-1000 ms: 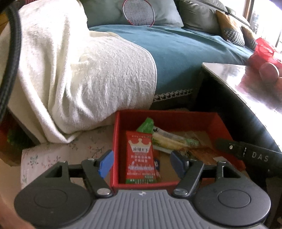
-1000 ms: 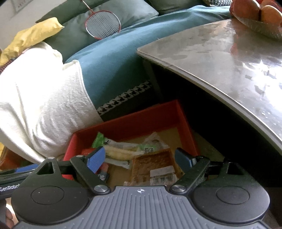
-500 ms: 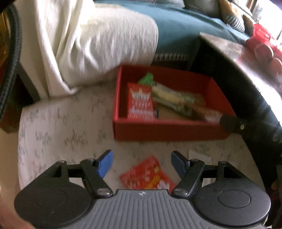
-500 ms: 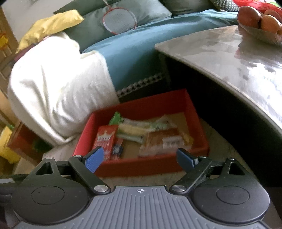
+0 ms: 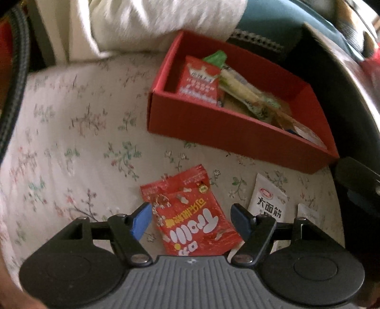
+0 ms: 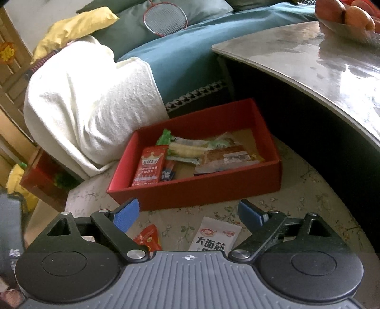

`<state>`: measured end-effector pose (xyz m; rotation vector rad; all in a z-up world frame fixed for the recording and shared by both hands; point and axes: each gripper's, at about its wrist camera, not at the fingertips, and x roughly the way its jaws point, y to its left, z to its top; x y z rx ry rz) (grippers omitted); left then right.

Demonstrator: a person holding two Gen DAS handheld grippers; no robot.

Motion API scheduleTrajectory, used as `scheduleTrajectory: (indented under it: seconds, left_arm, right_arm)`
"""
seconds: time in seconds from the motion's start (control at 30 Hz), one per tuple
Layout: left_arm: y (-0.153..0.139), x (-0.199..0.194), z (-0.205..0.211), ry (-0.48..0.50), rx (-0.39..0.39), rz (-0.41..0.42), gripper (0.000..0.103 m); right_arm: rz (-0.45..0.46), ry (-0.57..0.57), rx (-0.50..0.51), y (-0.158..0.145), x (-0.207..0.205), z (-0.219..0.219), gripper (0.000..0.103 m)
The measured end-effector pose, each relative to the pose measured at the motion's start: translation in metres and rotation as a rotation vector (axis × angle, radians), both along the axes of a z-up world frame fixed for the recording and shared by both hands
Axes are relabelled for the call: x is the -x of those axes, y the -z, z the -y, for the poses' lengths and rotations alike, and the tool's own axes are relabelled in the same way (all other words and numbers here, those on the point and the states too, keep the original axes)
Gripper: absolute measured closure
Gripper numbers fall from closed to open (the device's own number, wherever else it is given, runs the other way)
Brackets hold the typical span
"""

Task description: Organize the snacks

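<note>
A red box (image 5: 228, 129) (image 6: 209, 187) sits on a floral cloth and holds several snack packs, among them a red crown pack (image 5: 200, 80) (image 6: 149, 164). A red Trolli bag (image 5: 190, 214) (image 6: 148, 237) lies on the cloth in front of the box. My left gripper (image 5: 191, 219) is open and hovers over it, jaws either side. A white snack pack (image 5: 268, 202) (image 6: 216, 235) lies to its right. My right gripper (image 6: 187, 214) is open and empty above that pack.
A white blanket (image 6: 90, 102) drapes over a teal sofa (image 6: 190, 54) behind the box. A dark table with a glossy top (image 6: 320, 64) stands at the right, with a fruit bowl (image 6: 346, 21) on it. A smaller white pack (image 5: 307, 212) lies at far right.
Both grippers have pulled back from over the box and tilted down. The Trolli bag and the white pack on the cloth have come into view under them.
</note>
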<state>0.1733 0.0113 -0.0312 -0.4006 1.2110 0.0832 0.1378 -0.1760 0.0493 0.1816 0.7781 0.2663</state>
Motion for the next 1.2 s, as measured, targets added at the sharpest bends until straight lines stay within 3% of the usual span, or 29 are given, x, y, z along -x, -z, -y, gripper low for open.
scheduleTrajectory:
  seconds: [0.13, 0.3, 0.37, 0.5, 0.53, 0.63, 0.73, 0.93, 1.13, 1.2]
  left_arm:
    - [0.010, -0.003, 0.006, -0.049, 0.012, -0.028, 0.037]
    - [0.014, -0.007, 0.015, -0.106, -0.057, -0.021, 0.037]
    - [0.015, -0.006, 0.016, -0.092, -0.103, -0.012, 0.047]
    - [0.012, 0.003, 0.007, -0.061, -0.097, 0.012, 0.058]
    - [0.009, 0.006, 0.005, -0.042, -0.094, 0.020, 0.067]
    - [0.004, 0.011, -0.005, -0.005, -0.106, 0.009, 0.077]
    - [-0.002, 0.017, -0.018, 0.013, -0.125, 0.025, 0.077]
    - [0.002, 0.016, -0.038, -0.006, -0.072, 0.024, 0.075]
    - [0.016, 0.011, -0.045, -0.048, 0.009, -0.016, 0.060]
    - [0.019, 0.008, -0.045, -0.065, 0.016, -0.029, 0.055]
  right_arm:
    - [-0.001, -0.006, -0.012, -0.002, -0.002, 0.003, 0.009]
    - [0.006, -0.028, -0.023, -0.006, 0.001, 0.004, 0.009]
    - [0.003, -0.035, -0.023, -0.007, 0.001, 0.005, 0.008]
    - [-0.025, -0.026, -0.018, -0.004, -0.003, 0.006, 0.006]
    - [-0.035, -0.026, -0.012, -0.002, -0.004, 0.006, 0.006]
    - [-0.066, -0.027, 0.016, 0.005, -0.006, 0.002, 0.005]
    - [-0.117, -0.007, 0.059, 0.020, -0.009, -0.004, 0.005]
    - [-0.227, 0.004, 0.135, 0.056, -0.011, -0.027, 0.005]
    - [-0.277, 0.081, 0.177, 0.083, -0.010, -0.047, 0.005]
    - [-0.286, 0.102, 0.189, 0.090, -0.011, -0.049, 0.000]
